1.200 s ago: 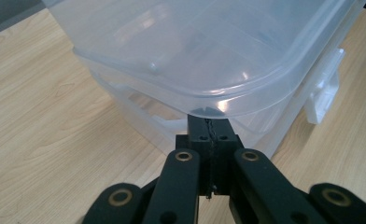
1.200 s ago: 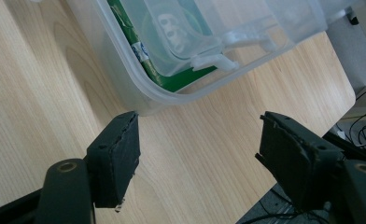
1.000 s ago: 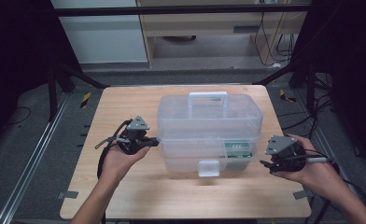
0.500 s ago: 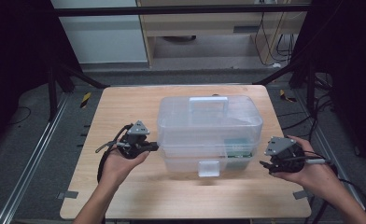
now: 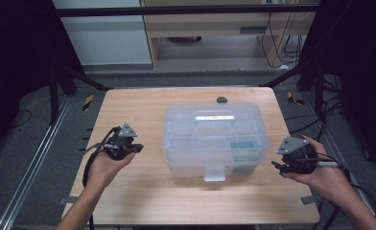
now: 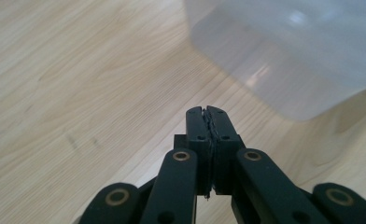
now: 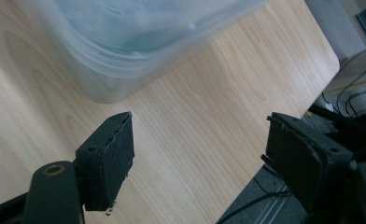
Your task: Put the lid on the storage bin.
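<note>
A clear plastic box [image 5: 212, 139] with a lid, a flat handle [image 5: 215, 117] and a front latch [image 5: 215, 172] stands in the middle of the wooden table [image 5: 143, 110]. Something teal [image 5: 239, 145] shows through its right side. My left gripper [image 5: 137, 147] hovers a little left of the box, jaws shut with nothing between them [image 6: 207, 112]; the box's corner [image 6: 302, 51] lies ahead to its right. My right gripper [image 5: 276, 165] sits just right of the box, near the table's right edge, jaws wide open [image 7: 200, 140] and nothing in them, the box wall [image 7: 125, 37] before it.
A small dark object [image 5: 221, 99] lies on the table behind the box. Bare wood extends to the left and in front of the box. Metal frame legs and cables [image 5: 320, 96] stand beyond the table's right edge, and a shelf unit [image 5: 215, 28] stands behind it.
My left gripper has drawn back to the left, away from the box's side. The box's handle, raised before, now lies flat on the lid. The right gripper has hardly moved.
</note>
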The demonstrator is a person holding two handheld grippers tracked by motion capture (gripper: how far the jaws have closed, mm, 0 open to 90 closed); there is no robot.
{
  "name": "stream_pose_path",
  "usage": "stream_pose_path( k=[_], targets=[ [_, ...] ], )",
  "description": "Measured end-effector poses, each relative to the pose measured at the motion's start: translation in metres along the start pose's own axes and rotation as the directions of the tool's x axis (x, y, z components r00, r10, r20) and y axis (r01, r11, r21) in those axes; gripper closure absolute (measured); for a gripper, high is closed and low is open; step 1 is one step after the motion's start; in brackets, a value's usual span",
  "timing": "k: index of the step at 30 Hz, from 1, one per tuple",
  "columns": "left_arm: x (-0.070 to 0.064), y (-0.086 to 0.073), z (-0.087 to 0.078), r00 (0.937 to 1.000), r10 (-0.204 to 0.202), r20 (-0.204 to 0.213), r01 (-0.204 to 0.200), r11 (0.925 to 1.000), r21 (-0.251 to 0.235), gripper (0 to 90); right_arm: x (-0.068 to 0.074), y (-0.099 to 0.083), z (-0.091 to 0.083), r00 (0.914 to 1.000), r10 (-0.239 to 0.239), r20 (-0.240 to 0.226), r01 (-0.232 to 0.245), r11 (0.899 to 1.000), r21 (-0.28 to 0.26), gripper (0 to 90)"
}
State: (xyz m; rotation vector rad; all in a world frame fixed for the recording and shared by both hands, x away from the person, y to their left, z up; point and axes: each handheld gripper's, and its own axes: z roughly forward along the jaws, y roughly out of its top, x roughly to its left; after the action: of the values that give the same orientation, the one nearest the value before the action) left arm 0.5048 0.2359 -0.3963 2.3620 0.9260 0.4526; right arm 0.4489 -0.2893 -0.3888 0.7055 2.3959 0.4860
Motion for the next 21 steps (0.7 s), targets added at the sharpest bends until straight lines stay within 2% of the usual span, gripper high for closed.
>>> stream_pose_path(
  k=[5, 10, 14, 15, 16, 17, 18, 20, 21],
  targets=[
    [0.021, -0.01, 0.011, 0.9989, -0.011, -0.046, 0.014, 0.9983, 0.056, 87.7, -0.014, -0.004, 0.014, 0.9989, 0.045, 0.012, -0.046, 0.999, 0.022, 24.5],
    [0.032, -0.016, 0.023, 0.9984, 0.007, -0.056, 0.0, 0.9917, 0.129, 83.9, -0.029, -0.006, 0.032, 0.9956, 0.09, 0.023, -0.091, 0.995, 0.039, 24.9],
    [0.041, -0.015, 0.027, 0.9979, -0.021, -0.061, 0.029, 0.9907, 0.133, 79.4, -0.041, -0.006, 0.051, 0.9895, 0.138, 0.042, -0.141, 0.989, 0.052, 23.8],
    [0.043, -0.015, 0.029, 0.9975, -0.022, -0.067, 0.03, 0.9906, 0.133, 76.1, -0.046, -0.006, 0.059, 0.9852, 0.164, 0.049, -0.167, 0.984, 0.055, 23.5],
    [0.047, -0.015, 0.032, 0.996, -0.026, -0.086, 0.038, 0.9902, 0.135, 72.9, -0.049, -0.006, 0.064, 0.9833, 0.174, 0.052, -0.177, 0.982, 0.061, 23.3],
    [0.047, -0.015, 0.032, 0.996, -0.026, -0.086, 0.038, 0.9902, 0.135, 68.1, -0.049, -0.006, 0.064, 0.9833, 0.174, 0.052, -0.177, 0.982, 0.061, 23.3],
    [0.049, -0.016, 0.034, 0.9943, -0.036, -0.101, 0.049, 0.9907, 0.127, 68.1, -0.053, -0.006, 0.07, 0.981, 0.185, 0.06, -0.188, 0.98, 0.064, 23.0],
    [0.055, -0.017, 0.04, 0.9889, -0.057, -0.137, 0.072, 0.9914, 0.109, 51.0, -0.062, -0.006, 0.082, 0.9752, 0.208, 0.076, -0.213, 0.974, 0.072, 22.3],
    [0.055, -0.017, 0.04, 0.9889, -0.057, -0.137, 0.072, 0.9914, 0.109, 45.7, -0.062, -0.006, 0.082, 0.9752, 0.208, 0.076, -0.213, 0.974, 0.072, 22.3]
  ],
)
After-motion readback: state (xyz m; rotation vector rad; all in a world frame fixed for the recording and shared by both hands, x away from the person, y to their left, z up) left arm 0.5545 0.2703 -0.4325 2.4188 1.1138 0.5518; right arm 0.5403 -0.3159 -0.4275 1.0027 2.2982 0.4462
